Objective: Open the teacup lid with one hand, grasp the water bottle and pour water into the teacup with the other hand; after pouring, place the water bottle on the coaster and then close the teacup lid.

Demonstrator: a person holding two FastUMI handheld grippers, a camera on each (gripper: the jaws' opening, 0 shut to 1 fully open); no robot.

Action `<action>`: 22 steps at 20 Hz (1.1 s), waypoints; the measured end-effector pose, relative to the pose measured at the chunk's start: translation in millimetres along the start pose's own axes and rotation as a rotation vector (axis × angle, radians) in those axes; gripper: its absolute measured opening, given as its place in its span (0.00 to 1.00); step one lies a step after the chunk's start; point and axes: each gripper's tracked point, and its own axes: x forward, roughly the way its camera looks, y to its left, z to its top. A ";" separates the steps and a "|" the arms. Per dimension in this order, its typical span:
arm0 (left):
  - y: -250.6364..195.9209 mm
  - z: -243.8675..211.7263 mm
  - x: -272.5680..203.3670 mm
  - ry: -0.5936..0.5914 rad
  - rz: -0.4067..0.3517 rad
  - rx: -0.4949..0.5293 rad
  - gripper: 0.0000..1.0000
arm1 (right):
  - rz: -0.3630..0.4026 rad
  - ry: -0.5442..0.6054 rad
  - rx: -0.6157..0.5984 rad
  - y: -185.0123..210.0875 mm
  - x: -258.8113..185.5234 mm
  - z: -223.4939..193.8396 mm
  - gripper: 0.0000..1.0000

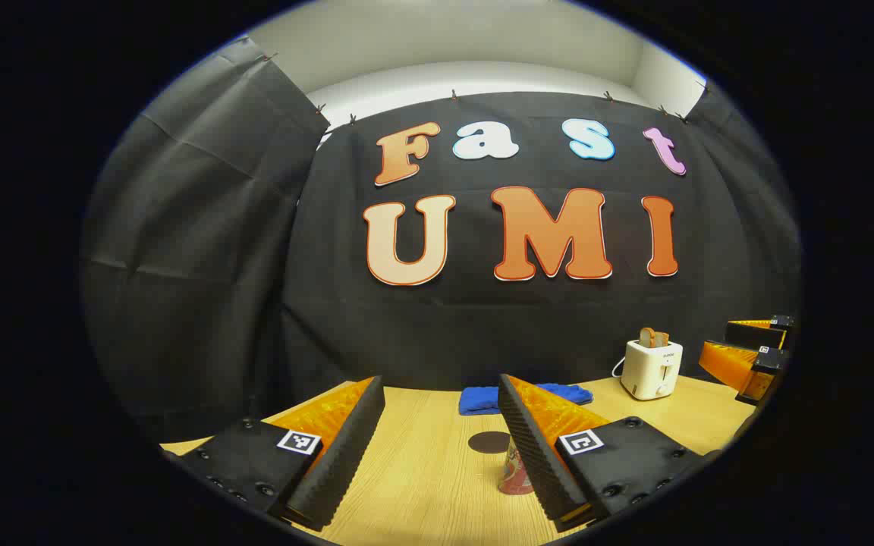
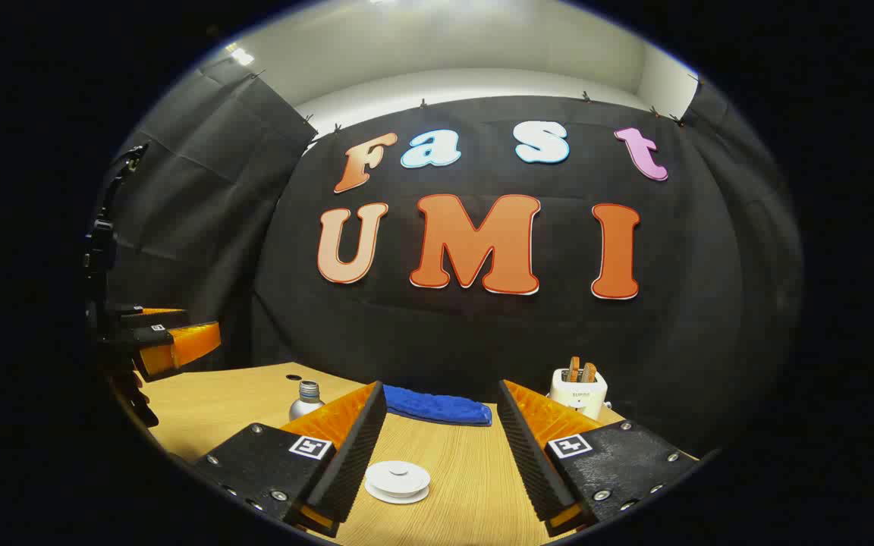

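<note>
the left gripper's finger (image 1: 539, 447) hides most of the water bottle (image 1: 514, 472).

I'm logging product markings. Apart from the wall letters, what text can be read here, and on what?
Toaster: small mark on its front, too blurred to read.
Water bottle: printed wrap, too small to read.
Square tags: coded patterns, no words.

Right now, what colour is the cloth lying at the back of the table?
Blue. The cloth shows best in the right gripper view.
</note>
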 end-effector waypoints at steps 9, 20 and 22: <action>-3.6 5.4 2.5 -0.014 -0.007 -0.003 1.00 | 0.004 0.024 0.055 2.9 11.6 -1.7 0.88; -6.0 0.6 8.1 -0.008 -0.018 -0.009 1.00 | 0.020 0.038 0.023 11.7 26.2 -9.8 0.88; -5.2 -2.8 10.2 0.000 -0.015 -0.011 1.00 | 0.031 0.058 0.015 15.0 30.0 -20.4 0.88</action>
